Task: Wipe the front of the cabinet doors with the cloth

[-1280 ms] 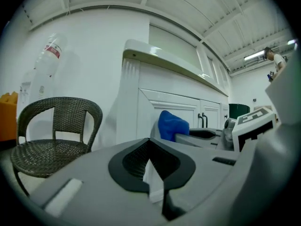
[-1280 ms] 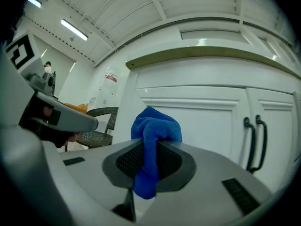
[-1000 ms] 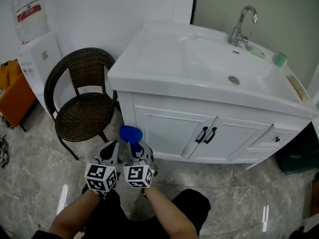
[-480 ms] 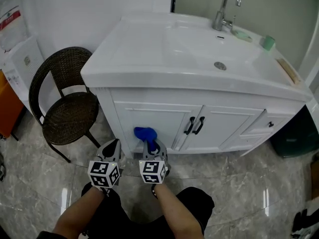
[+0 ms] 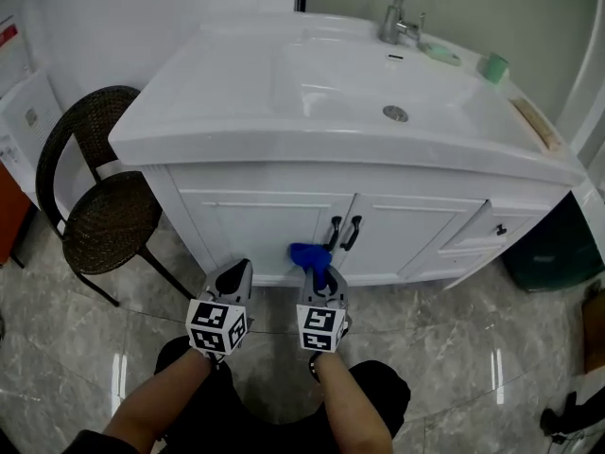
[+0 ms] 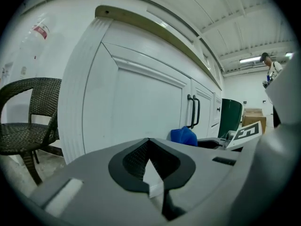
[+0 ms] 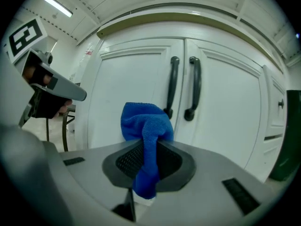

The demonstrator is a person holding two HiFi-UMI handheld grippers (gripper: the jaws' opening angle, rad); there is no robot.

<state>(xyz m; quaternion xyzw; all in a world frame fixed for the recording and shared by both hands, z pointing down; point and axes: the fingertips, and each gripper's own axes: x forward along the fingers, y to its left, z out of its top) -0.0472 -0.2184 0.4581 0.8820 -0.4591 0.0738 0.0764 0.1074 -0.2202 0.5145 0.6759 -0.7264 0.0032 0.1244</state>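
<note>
Nearest to us, our two forearms reach forward and down over a grey marble-look floor (image 5: 454, 348), each hand holding a gripper with a marker cube on top. The left gripper (image 5: 234, 277) has its jaws pressed together with nothing between them, and it points at the left end of the cabinet. The right gripper (image 5: 319, 280) sits just beside it, its jaws clamped on a blue cloth (image 5: 310, 255). The cloth runs down between the jaws and bunches into a soft lump above their tips.

That lump sits low in front of the left cabinet door (image 5: 260, 230), close beside the pair of dark handles (image 5: 342, 235) where the left door meets the right cabinet door (image 5: 402, 235). We cannot tell whether the cloth touches the door. Both white panelled doors are closed.

Above the doors spreads a white basin top (image 5: 236, 112) with a chrome faucet (image 5: 402, 3) at its back edge and a small green cup (image 5: 492, 67) near the right. A dark wicker chair (image 5: 104, 216) stands just left of the cabinet.
</note>
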